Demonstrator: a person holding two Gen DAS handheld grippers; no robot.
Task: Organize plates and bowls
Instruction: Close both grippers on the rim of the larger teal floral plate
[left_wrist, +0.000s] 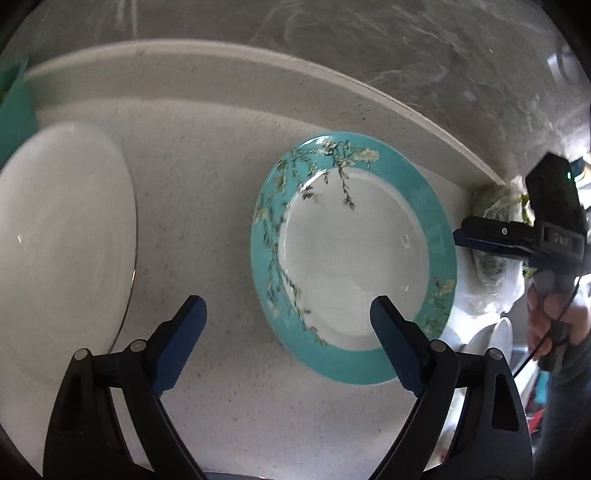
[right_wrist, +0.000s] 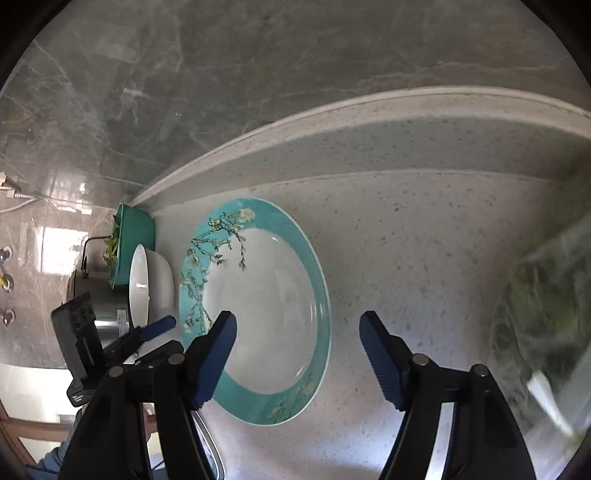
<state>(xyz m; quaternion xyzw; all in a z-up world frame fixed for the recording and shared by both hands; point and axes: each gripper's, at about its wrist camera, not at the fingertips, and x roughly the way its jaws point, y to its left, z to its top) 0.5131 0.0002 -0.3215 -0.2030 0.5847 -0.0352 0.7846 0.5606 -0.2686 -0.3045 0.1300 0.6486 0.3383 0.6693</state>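
A teal-rimmed plate (left_wrist: 354, 258) with a blossom pattern lies flat on the speckled bench (left_wrist: 207, 192), near its raised back edge; the left gripper (left_wrist: 288, 314) hovers above it, jaws wide and empty; the right gripper (right_wrist: 297, 334) likewise gapes over the plate's edge, holding nothing; a white bowl (right_wrist: 147, 284) sits just beside the plate.

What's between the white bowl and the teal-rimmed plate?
Bare speckled countertop in the left wrist view, separating white bowl from teal-rimmed plate. Right wrist view shows the gap edge-on, too narrow to judge.
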